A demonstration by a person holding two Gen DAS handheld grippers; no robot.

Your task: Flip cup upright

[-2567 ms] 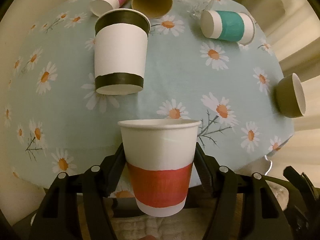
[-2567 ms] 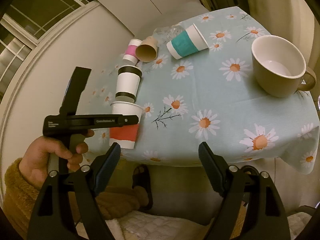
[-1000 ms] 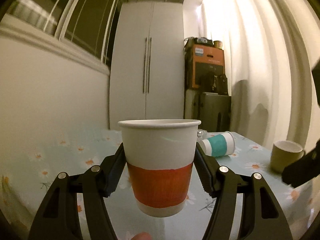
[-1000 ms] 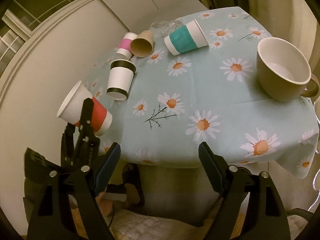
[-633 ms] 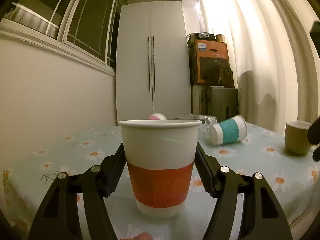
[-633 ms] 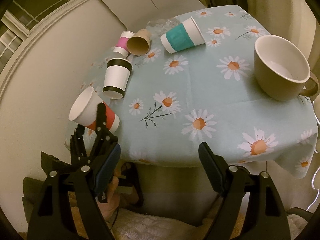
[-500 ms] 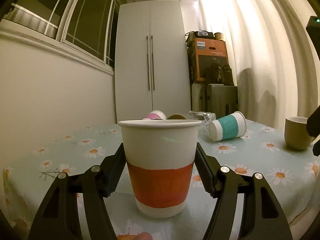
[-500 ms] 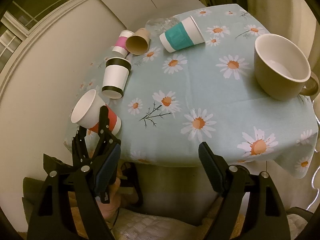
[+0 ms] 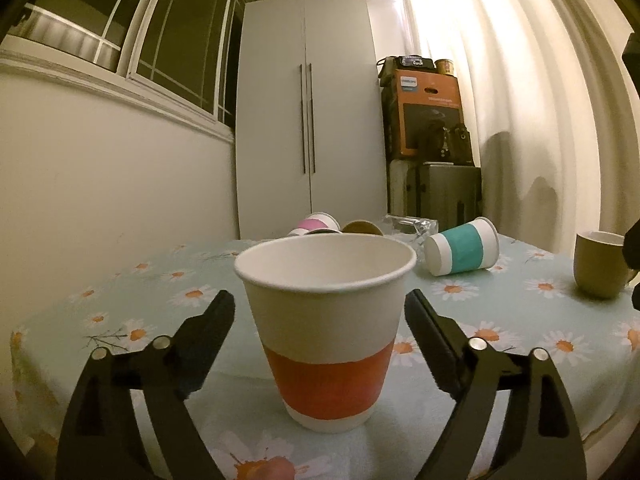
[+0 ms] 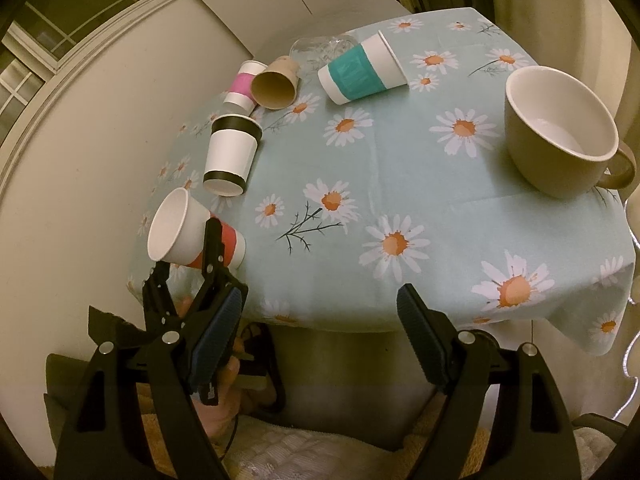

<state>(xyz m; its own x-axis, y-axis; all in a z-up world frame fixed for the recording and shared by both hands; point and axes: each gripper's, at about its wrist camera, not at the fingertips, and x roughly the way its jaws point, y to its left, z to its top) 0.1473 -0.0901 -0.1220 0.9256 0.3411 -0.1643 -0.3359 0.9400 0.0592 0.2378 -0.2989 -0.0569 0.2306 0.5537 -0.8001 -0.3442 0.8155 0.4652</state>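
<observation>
A white paper cup with a red band (image 9: 326,332) stands upright on the daisy tablecloth near the table's front left corner; it also shows in the right wrist view (image 10: 192,236). My left gripper (image 9: 320,320) is open, its fingers a small gap off each side of the cup. In the right wrist view the left gripper (image 10: 200,248) sits at the cup. My right gripper (image 10: 320,320) is open and empty, below the table's front edge.
On the table (image 10: 400,184): a black-banded cup (image 10: 230,154), a pink-banded cup (image 10: 242,86), a brown cup (image 10: 276,84) and a teal-banded cup (image 10: 360,70) on their sides, a glass (image 10: 320,46), and an upright beige mug (image 10: 560,136) at the right.
The left gripper tilted the red-banded cup upright, set it on the table, then opened and let go. The right gripper has barely moved.
</observation>
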